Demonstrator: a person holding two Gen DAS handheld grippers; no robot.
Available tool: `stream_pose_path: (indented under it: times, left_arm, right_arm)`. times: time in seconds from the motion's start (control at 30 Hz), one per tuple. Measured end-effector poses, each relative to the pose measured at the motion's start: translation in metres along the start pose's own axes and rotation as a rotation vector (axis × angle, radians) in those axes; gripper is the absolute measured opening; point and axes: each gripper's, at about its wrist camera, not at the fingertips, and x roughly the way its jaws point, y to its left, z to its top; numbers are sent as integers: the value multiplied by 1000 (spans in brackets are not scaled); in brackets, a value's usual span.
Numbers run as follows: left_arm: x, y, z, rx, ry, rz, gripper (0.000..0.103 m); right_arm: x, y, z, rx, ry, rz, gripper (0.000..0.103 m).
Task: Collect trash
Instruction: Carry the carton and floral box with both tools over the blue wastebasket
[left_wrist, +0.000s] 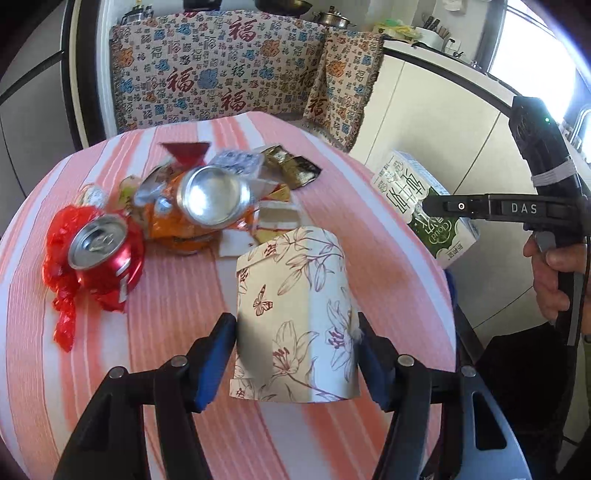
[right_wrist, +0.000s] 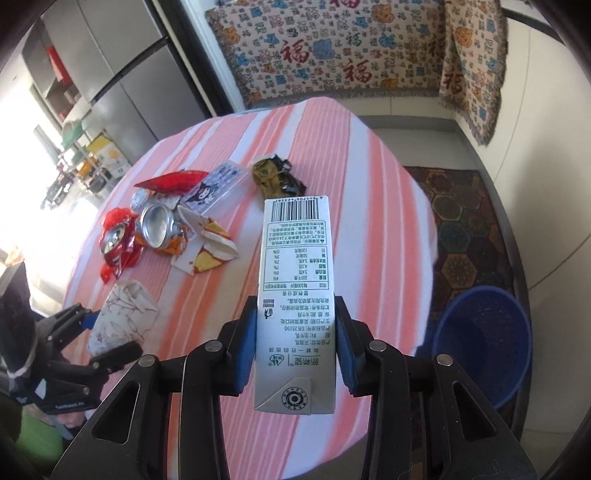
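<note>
My left gripper (left_wrist: 297, 332) is shut on a floral paper cup (left_wrist: 295, 306), its blue pads pressing both sides, over the near part of the pink-striped table (left_wrist: 177, 369). My right gripper (right_wrist: 295, 306) is shut on a white milk carton (right_wrist: 297, 251), held lengthwise above the table's right side. That carton (left_wrist: 417, 184) also shows at the right edge of the left wrist view, clamped in the right gripper (left_wrist: 436, 206) with a hand on the handle. More trash lies on the cloth: a crushed red can (left_wrist: 103, 254), a silver can (left_wrist: 214, 195), a red plastic bag (left_wrist: 62, 295) and several wrappers.
A blue bucket (right_wrist: 484, 339) stands on the floor to the right of the table, beside a patterned rug (right_wrist: 461, 229). A sofa with a patterned cover (left_wrist: 221, 74) runs behind the table. A grey fridge (right_wrist: 122, 81) stands at the far left.
</note>
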Motion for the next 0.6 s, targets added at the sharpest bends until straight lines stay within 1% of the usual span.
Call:
stream_pose_path:
  times: [0.1,0.2,0.33,0.47,0.6]
  left_arm:
    - [8,-28,17,35,-6,-44,64]
    - [21,-60,38,64,-6,-92,64]
    - [45,-112,66,122,-6,-156,65]
    - [82,-163,91,161,18,-214,65]
    - [128,-209,109,191,50,-239,66]
  right_arm:
    - [-21,-30,-3,44,-37,-32,39]
    - [-40,-71,-6,102,-65,-80,39]
    - [-54,-127,-14,181,-86,-144,39]
    - [-56,-180,-22,245,-85,-206,39]
    - [-50,-220,-29,285,-73,-243,39]
